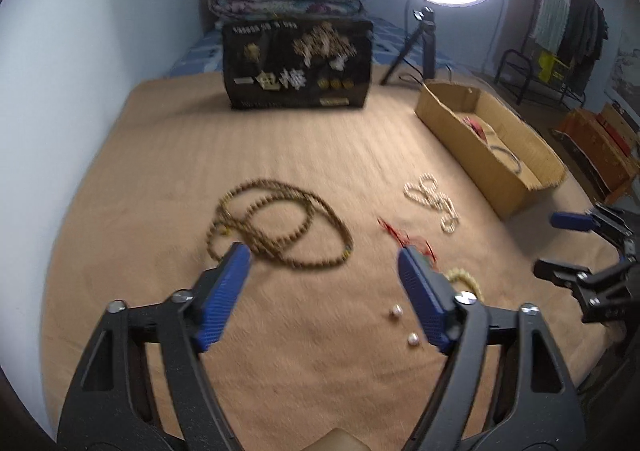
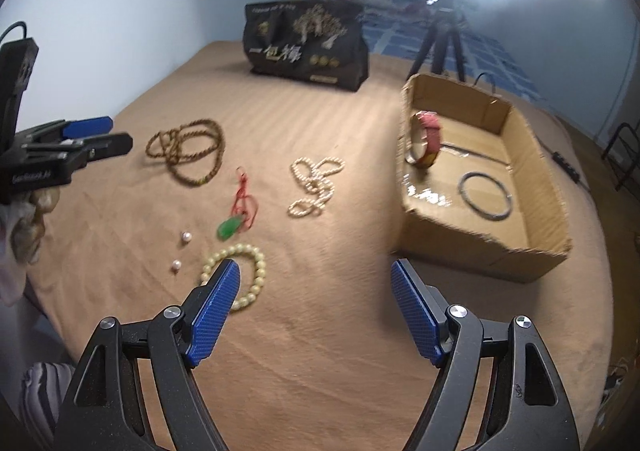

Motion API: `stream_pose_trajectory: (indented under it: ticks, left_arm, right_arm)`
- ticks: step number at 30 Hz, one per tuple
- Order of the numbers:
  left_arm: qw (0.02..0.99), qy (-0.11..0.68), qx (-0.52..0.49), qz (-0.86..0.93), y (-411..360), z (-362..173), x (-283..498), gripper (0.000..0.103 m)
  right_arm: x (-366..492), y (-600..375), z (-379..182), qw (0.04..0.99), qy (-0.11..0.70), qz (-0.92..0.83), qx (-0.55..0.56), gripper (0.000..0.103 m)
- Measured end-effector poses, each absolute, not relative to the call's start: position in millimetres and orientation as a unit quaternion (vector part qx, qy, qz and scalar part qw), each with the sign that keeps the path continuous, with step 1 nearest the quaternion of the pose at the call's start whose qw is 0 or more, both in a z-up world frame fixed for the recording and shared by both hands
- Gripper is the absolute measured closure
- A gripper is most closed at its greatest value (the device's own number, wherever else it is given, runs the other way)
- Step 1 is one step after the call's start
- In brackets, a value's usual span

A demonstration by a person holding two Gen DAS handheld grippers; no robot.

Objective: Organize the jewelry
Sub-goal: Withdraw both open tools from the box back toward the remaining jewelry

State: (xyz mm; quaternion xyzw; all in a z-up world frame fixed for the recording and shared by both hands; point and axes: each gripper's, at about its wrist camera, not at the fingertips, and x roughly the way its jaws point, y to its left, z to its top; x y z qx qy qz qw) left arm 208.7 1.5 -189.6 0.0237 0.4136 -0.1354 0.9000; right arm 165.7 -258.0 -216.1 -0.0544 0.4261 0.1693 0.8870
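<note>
Hovering our empty, spread right gripper beside the pale-green beaded bracelet, we judge it light, slippery, best pinched across one strand.

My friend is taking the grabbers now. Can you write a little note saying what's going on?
Left gripper: open, empty, above the blanket near the brown bead necklace.
Right gripper: open, empty, by the pale bead bracelet.
Already in the cardboard box: red bangle, dark ring bangle, something shiny at the front corner.
Still on the blanket: brown necklace, pearl necklace, green pendant on red cord, pale bracelet, two loose pearls.
</note>
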Motion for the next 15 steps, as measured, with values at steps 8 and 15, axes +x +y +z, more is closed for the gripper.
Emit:
stream_pose_trajectory:
  ticks: [8, 15]
  left_arm:
    - [0.873, 0.455, 0.018, -0.175, -17.5, -230.1, 198.5, 0.049]
    - [0.858, 0.475, 0.018, -0.195, -34.1, -249.8, 201.4, 0.061]
  right_arm:
    - [173.2, -238.0, -239.8, 0.873, 0.448, 0.186, -0.059, 0.026]
    - [182.6, -223.7, -259.5, 0.859, 0.466, 0.2, -0.069, 0.038]
